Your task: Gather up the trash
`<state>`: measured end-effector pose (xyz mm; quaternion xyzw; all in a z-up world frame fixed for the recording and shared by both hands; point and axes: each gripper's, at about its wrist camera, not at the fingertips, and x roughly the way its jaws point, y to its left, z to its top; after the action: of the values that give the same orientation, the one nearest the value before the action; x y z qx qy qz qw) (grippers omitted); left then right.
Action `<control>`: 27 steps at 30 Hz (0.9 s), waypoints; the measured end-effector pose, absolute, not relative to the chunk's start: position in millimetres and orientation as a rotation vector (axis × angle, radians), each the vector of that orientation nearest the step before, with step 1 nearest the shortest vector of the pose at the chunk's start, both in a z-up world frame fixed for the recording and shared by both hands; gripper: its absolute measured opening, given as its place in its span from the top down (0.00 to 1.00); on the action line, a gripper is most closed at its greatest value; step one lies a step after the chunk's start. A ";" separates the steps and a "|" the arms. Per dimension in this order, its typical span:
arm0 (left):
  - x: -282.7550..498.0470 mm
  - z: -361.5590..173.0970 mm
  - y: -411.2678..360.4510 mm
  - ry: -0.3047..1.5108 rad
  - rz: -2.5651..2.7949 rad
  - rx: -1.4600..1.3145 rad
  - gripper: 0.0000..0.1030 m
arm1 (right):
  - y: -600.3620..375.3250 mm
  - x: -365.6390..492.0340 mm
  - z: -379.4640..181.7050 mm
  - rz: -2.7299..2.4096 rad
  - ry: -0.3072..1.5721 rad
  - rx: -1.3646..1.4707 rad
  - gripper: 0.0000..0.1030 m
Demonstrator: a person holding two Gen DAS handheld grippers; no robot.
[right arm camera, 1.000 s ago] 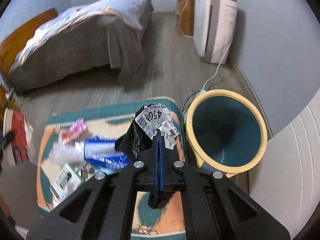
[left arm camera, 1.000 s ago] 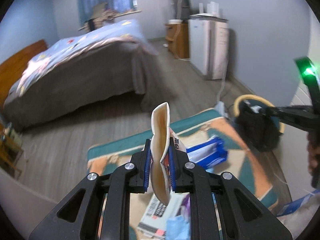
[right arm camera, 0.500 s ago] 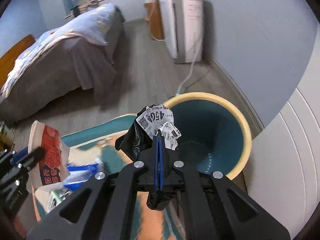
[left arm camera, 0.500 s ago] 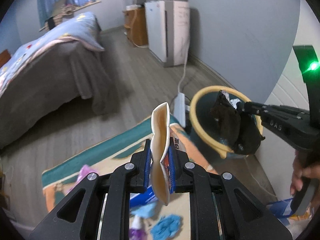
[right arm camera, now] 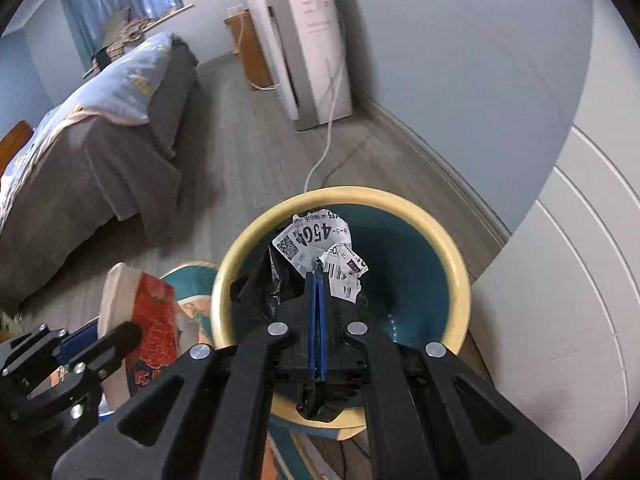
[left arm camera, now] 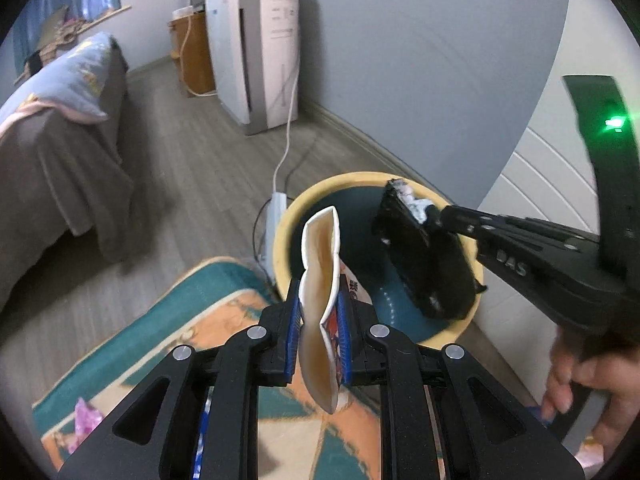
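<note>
The left gripper (left arm camera: 320,312) pinches a flattened paper cup (left arm camera: 322,280), held upright over the near rim of the teal bin (left arm camera: 286,224) with its yellow lip. The left wrist view alone shows the cup's pale inside and a hand (left arm camera: 580,384) holding the right gripper's handle; the right wrist view alone shows the cup's red printed outside. The right gripper (right arm camera: 317,280), blue pads pressed together, clamps a black plastic bag (right arm camera: 264,280) with crumpled white labels (right arm camera: 316,236) over the bin's mouth. On the rug (left arm camera: 192,320) lies what may be a pink wrapper (left arm camera: 86,420), blurred.
</note>
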<state>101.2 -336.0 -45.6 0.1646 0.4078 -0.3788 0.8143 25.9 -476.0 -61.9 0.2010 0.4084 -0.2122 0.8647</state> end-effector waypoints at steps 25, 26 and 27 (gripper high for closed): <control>105.5 -20.6 -336.4 0.739 -0.802 0.302 0.15 | -480.2 9.5 -31.5 -0.471 0.681 0.454 0.29; 104.9 -18.4 -330.1 0.735 -0.783 0.299 0.12 | -479.3 8.7 -30.5 -0.470 0.679 0.455 0.26; 104.2 -16.2 -325.6 0.732 -0.770 0.298 0.10 | -477.8 8.3 -28.6 -0.470 0.678 0.458 0.18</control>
<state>104.2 -325.6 -16.2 0.1415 0.3479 -0.3657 0.8516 8.3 -477.8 -28.6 0.2204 0.3266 -0.2262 0.8908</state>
